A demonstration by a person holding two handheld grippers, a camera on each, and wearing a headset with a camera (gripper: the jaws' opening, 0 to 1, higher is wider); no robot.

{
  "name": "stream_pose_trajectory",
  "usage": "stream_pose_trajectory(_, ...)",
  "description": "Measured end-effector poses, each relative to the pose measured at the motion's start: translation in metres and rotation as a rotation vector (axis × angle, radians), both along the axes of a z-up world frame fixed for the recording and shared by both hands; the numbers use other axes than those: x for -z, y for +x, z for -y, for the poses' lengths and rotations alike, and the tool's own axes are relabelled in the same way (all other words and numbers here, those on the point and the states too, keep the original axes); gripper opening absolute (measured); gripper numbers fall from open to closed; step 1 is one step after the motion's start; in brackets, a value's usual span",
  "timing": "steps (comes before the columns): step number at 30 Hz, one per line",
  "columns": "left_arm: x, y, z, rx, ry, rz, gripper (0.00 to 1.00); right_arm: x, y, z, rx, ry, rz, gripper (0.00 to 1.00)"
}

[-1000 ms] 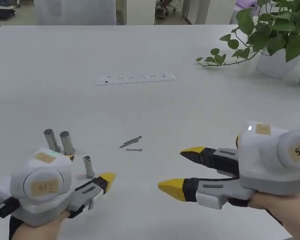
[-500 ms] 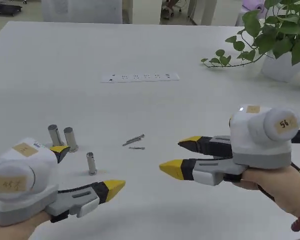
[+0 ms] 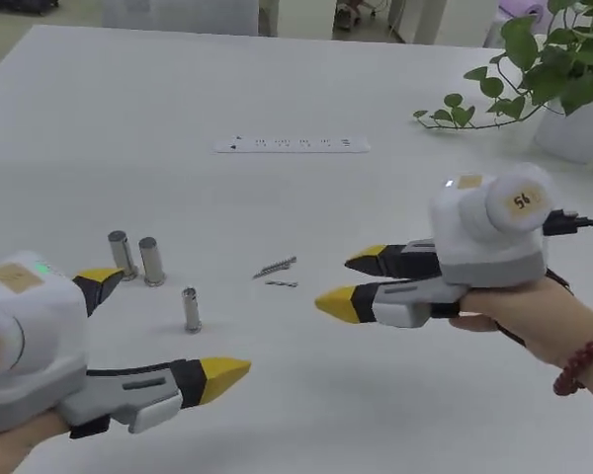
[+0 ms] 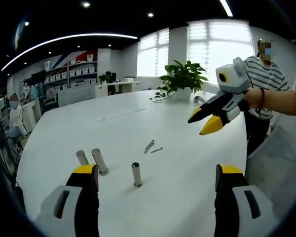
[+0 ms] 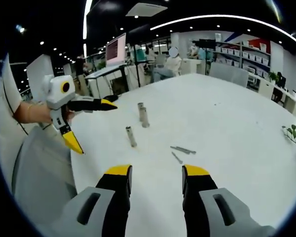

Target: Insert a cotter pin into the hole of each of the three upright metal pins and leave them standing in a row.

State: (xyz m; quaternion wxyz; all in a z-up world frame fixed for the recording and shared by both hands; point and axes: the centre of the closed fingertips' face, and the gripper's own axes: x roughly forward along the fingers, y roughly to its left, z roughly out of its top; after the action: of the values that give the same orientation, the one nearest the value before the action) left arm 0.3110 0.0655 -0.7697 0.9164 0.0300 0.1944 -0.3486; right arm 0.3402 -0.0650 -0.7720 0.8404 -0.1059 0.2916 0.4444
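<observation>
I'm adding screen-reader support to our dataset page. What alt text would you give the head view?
Over a white table, the left hand-held gripper and right hand-held gripper are held open and empty. Three metal pins stand upright near the left one; small cotter pins lie loose between the grippers.
</observation>
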Motion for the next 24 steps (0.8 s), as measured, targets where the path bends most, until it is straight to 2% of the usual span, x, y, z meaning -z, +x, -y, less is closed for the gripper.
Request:
stream_pose_trajectory(5, -0.001, -0.005, -0.006, -0.001, 0.018, 0.006, 0.99, 0.006, 0.009, -0.005, -0.040, -0.038, -0.005, 0.41)
stream_pose_trajectory(9, -0.003, -0.008, -0.012, -0.009, 0.006, 0.010, 0.99, 0.011, 0.017, -0.010, -0.070, -0.074, -0.005, 0.39)
stream_pose_trajectory(12, -0.003, -0.009, -0.016, -0.010, 0.018, 0.014, 0.99, 0.014, 0.023, -0.014, -0.091, -0.095, -0.010, 0.37)
stream_pose_trajectory(15, -0.002, -0.012, -0.020, -0.018, 0.004, 0.005, 0.97, 0.018, 0.027, -0.016, -0.101, -0.112, -0.013, 0.36)
stream_pose_trajectory(24, -0.004, -0.019, -0.032, -0.054, -0.032, 0.019, 0.94, 0.039, 0.035, -0.023, -0.139, -0.166, -0.050, 0.32)
